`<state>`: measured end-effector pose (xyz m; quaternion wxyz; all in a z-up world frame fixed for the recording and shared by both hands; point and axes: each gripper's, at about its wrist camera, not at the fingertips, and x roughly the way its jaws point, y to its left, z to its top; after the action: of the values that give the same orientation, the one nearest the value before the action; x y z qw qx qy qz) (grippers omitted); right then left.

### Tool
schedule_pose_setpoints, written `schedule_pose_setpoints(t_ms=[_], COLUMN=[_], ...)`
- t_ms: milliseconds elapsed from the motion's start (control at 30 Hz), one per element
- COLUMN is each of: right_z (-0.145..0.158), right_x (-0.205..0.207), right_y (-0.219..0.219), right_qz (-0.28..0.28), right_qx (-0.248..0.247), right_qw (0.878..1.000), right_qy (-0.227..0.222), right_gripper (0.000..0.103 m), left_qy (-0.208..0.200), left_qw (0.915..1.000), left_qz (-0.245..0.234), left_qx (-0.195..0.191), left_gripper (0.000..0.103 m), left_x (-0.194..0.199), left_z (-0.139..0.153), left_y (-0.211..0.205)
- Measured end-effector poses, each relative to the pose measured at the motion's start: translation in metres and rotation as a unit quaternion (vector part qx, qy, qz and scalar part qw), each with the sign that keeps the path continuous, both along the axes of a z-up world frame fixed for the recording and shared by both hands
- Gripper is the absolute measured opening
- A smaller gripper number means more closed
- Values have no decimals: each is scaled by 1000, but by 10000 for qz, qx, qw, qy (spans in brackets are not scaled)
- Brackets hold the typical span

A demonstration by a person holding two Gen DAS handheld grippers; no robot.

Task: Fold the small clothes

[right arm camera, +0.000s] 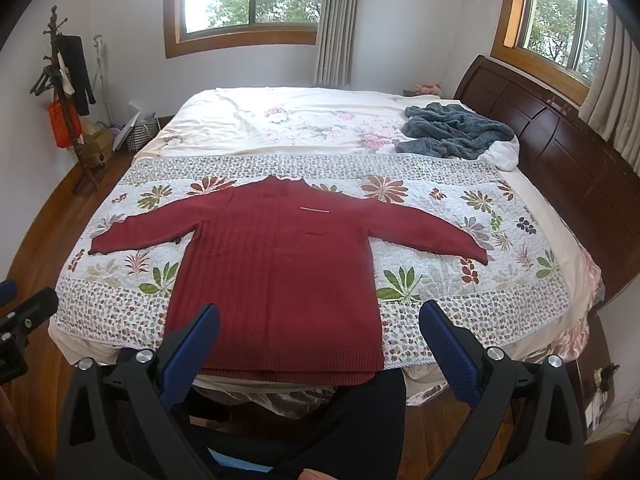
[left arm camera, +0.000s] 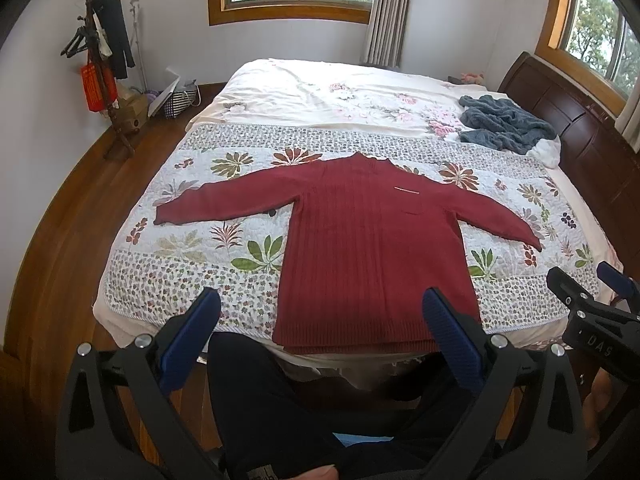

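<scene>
Nothing folded yet: red sweater [left arm camera: 372, 248] lies flat, sleeves out, hem at the bed's [left arm camera: 160, 292] near edge; my left tongs [left arm camera: 320, 340] and right tongs [right arm camera: 320, 344] spread, empty.

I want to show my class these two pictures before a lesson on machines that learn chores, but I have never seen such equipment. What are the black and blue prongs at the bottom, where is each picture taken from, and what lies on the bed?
There is no robot here. A person holds a hand tool in each hand, each with two blue-padded fingers and a wide-angle camera looking forward along them. One picture comes from the left gripper, the other from the right gripper. The wide lens is what bends the room.

Both grippers are open and hold nothing; they hover near the foot of the bed. In the left view, the right gripper also shows at the right edge.

On the flowered quilt lies a dark red sweater, spread flat with both sleeves out and its hem at the near edge. Farther back, near the headboard, lies a crumpled blue-grey blanket. No folding has begun.
</scene>
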<state>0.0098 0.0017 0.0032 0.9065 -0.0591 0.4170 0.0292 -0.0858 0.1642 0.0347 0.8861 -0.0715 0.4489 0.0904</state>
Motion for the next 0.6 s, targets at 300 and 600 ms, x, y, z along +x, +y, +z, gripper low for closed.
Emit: schedule_pose_setpoints(t_ms=[300, 600], right_z=[-8, -52], right_x=[11, 59], right_y=[-3, -87], right_qz=[-135, -471], right_qx=[-155, 1076], right_qw=[9998, 9921], right_qy=[-78, -448], right_gripper=[99, 99], left_qy=[-48, -509], left_qw=[10000, 9983], left_qz=[61, 23], left_qx=[33, -286], left_gripper=[100, 100], left_x=[11, 42], left_z=[-13, -59], left_y=[6, 27])
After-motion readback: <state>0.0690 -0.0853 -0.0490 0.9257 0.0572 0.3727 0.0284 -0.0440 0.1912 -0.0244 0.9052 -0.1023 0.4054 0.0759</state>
